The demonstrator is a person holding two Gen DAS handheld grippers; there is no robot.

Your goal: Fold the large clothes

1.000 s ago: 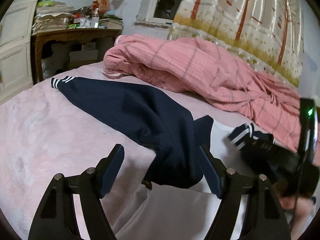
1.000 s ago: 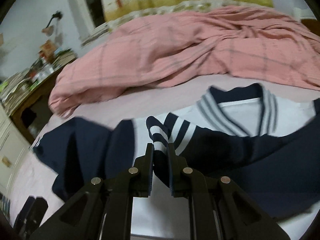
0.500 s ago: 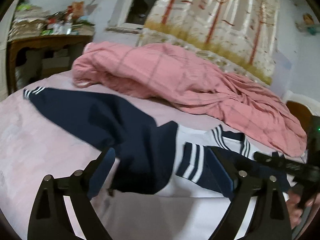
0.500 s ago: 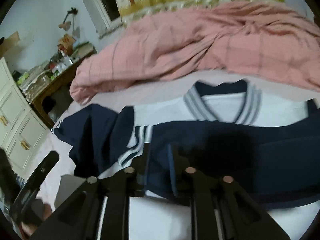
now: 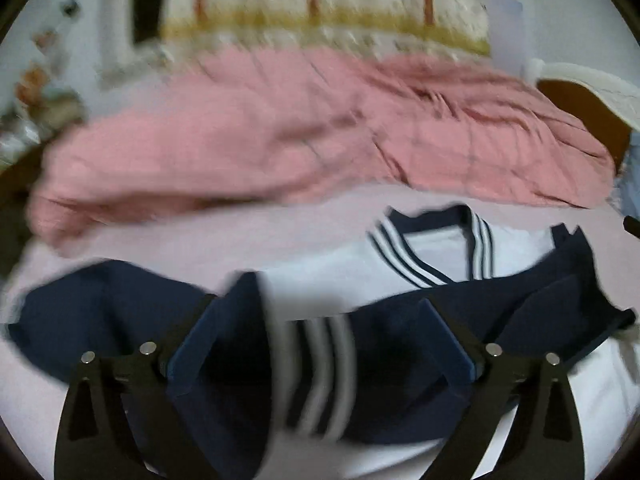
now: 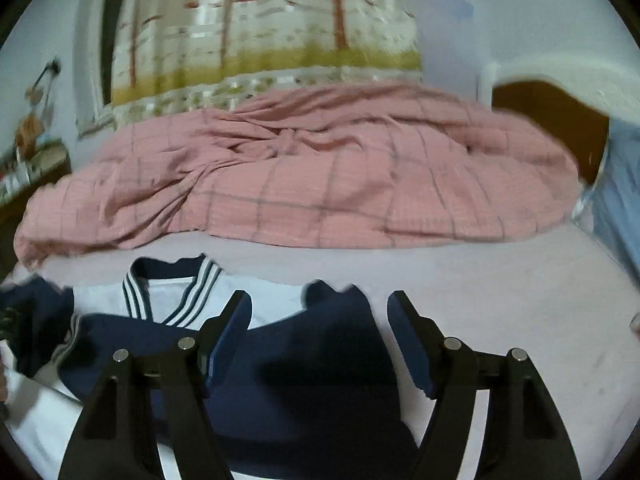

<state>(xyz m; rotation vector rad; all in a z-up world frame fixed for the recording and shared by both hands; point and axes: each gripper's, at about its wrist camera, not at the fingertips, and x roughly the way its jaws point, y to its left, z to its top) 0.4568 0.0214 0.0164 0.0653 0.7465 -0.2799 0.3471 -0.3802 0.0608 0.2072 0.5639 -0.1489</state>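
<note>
Pink sheeting covers the bed (image 6: 500,292), with a rumpled pink checked quilt (image 6: 312,184) heaped along its far side under a curtain printed with trees (image 6: 260,28). On the near part of the bed lies the navy-and-white sailor top (image 5: 436,252), spread roughly flat, collar toward the quilt, so its long axis runs across both views from side to side.

In the left wrist view the left gripper (image 5: 316,344) has its fingers spread wide and grips nothing. Between them, close below, lies a navy sleeve end with white cuff stripes (image 5: 320,368), folded in over the body of the top; the picture is too blurred to say whether the fingers touch the cloth. A second navy sleeve reaches out to the left of these fingers, toward the bed's left side.

In the right wrist view the right gripper (image 6: 320,336) is likewise spread and empty, hovering over the navy cloth of the top's right side. The striped collar (image 6: 176,292) sits to the left of its fingers, and bare sheet lies to their right.

My judgement: the sleeve lying out to the left is the part not yet folded in, and the left gripper is the nearer one to it. The move turns on that sleeve lying leftward of the left fingers, along the top's long axis.
</note>
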